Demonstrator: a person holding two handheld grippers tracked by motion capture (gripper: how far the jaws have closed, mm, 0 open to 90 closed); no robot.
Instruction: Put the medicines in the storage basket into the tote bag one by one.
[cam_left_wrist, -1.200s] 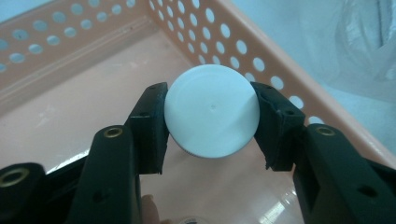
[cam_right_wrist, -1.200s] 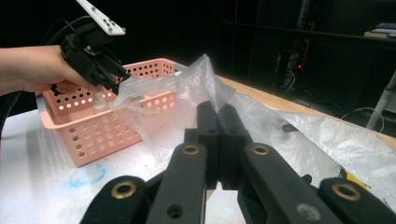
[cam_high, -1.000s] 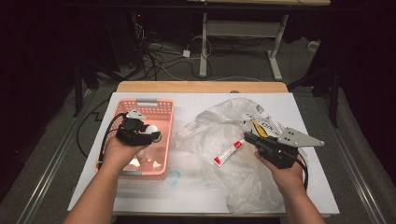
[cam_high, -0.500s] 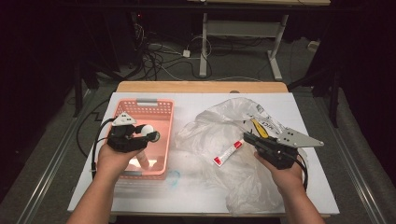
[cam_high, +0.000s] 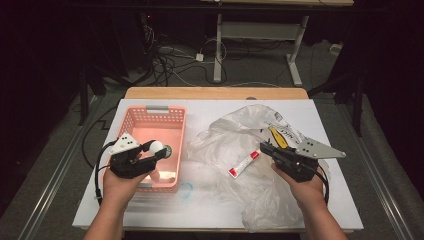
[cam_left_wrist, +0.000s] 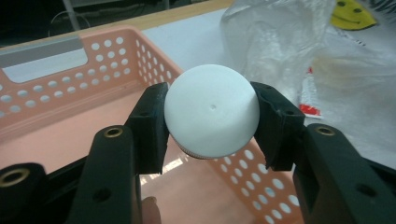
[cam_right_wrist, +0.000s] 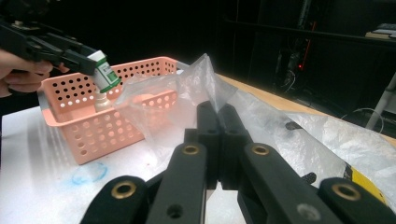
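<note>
My left gripper (cam_high: 160, 151) is shut on a small bottle (cam_high: 157, 147) with a white cap and green label, held level over the pink basket (cam_high: 150, 110). In the left gripper view the pads clamp the white cap (cam_left_wrist: 211, 109) from both sides above the basket floor (cam_left_wrist: 56, 140). My right gripper (cam_high: 263, 146) rests at the clear plastic bag (cam_high: 235, 135). Its jaws are closed together (cam_right_wrist: 217, 112), and a peak of the bag (cam_right_wrist: 201, 79) rises from their tips. The right gripper view shows the bottle (cam_right_wrist: 105, 72) farther off, over the basket (cam_right_wrist: 60, 121).
A red and white tube (cam_high: 243, 164) and a yellow printed item (cam_high: 277, 136) lie in the bag. A pale object (cam_high: 156, 175) sits in the basket's near end. The white table (cam_high: 210, 210) has a blue smudge (cam_high: 186, 190) near the basket's front corner.
My left gripper has drawn back toward the person and slightly left over the basket, still carrying the bottle. The right gripper and bag have stayed put.
</note>
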